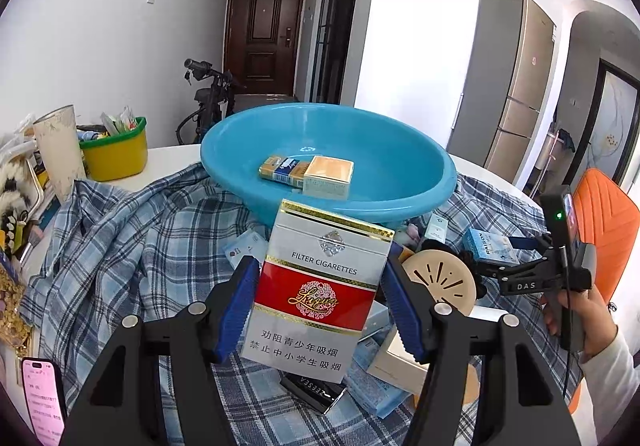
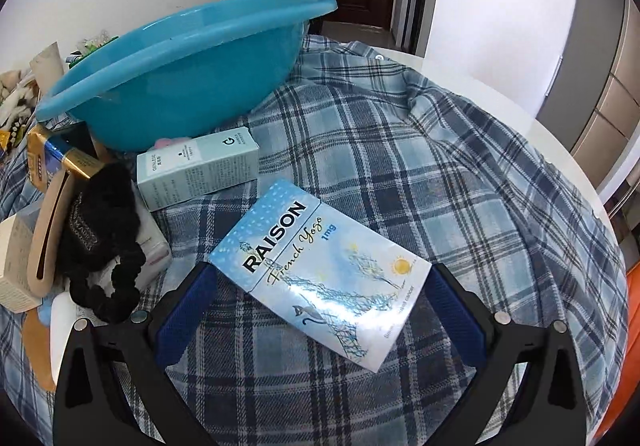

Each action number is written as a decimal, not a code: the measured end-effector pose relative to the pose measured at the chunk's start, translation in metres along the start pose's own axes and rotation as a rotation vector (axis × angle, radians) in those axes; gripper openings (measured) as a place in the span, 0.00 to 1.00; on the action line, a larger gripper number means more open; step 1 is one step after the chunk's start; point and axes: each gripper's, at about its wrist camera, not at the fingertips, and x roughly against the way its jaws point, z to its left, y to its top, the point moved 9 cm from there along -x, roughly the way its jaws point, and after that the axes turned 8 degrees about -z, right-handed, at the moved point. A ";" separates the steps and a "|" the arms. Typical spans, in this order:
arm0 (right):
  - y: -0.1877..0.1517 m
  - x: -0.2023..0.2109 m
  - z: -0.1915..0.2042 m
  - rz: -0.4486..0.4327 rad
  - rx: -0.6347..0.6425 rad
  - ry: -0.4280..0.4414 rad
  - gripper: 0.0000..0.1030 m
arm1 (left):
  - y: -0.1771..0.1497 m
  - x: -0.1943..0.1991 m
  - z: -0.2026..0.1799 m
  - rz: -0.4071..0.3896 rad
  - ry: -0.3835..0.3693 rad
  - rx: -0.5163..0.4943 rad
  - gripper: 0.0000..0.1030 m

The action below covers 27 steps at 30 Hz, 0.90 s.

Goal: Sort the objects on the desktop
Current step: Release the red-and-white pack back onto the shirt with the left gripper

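My left gripper (image 1: 318,306) is shut on a white and red cigarette pack (image 1: 320,294) and holds it above the plaid cloth, in front of the blue basin (image 1: 420,181). The basin holds a gold and blue pack (image 1: 280,167) and an orange-topped box (image 1: 330,175). My right gripper (image 2: 320,298) is open around a light blue Raison pack (image 2: 320,278) that lies on the cloth; the pads stand at its two sides. The right gripper also shows in the left wrist view (image 1: 492,266) over the Raison pack (image 1: 490,246).
Beside the basin (image 2: 180,85) lie a pale green box (image 2: 196,169), a black scrunchie (image 2: 104,246), a beige round lid (image 1: 444,278) and several more boxes. A yellow bin (image 1: 116,153), a paper cup (image 1: 60,149) and a phone (image 1: 44,398) are at the left.
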 end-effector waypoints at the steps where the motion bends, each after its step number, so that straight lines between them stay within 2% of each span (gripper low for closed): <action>1: 0.000 -0.001 0.000 0.005 0.004 -0.003 1.00 | 0.000 -0.001 0.000 0.002 0.000 -0.001 0.64; 5: 0.001 -0.009 0.001 0.025 0.005 -0.003 1.00 | -0.001 -0.003 -0.004 0.004 -0.006 -0.007 0.64; 11: 0.008 -0.010 -0.001 -0.005 -0.008 0.014 0.99 | -0.002 -0.003 -0.005 0.001 -0.002 -0.011 0.64; 12: 0.009 -0.009 -0.001 -0.015 -0.011 0.020 0.96 | -0.002 -0.003 -0.005 0.002 -0.001 -0.010 0.64; 14: 0.011 -0.006 0.000 -0.020 -0.015 0.026 0.73 | -0.003 -0.003 -0.003 0.004 0.004 -0.009 0.64; 16: 0.010 -0.006 0.000 -0.020 -0.022 0.041 0.66 | -0.004 -0.004 0.000 0.006 0.011 -0.011 0.64; 17: 0.009 -0.005 -0.001 -0.018 -0.023 0.044 0.65 | -0.004 -0.004 0.002 0.006 0.020 -0.012 0.64; 21: 0.010 -0.005 0.001 -0.018 -0.023 0.056 0.66 | -0.008 -0.005 0.015 0.017 0.053 -0.001 0.64; 22: 0.011 -0.004 0.001 -0.019 -0.019 0.052 0.72 | -0.010 -0.006 0.018 0.021 0.058 0.003 0.64; 23: 0.014 -0.005 0.000 -0.022 -0.008 0.042 0.84 | -0.012 -0.007 0.022 0.026 0.065 0.011 0.64; 25: 0.020 -0.005 -0.001 -0.038 0.030 0.020 0.95 | -0.016 -0.008 0.029 0.038 0.075 0.030 0.64; 27: 0.025 -0.007 0.001 -0.038 0.056 0.023 0.95 | -0.019 -0.009 0.036 0.044 0.084 0.051 0.64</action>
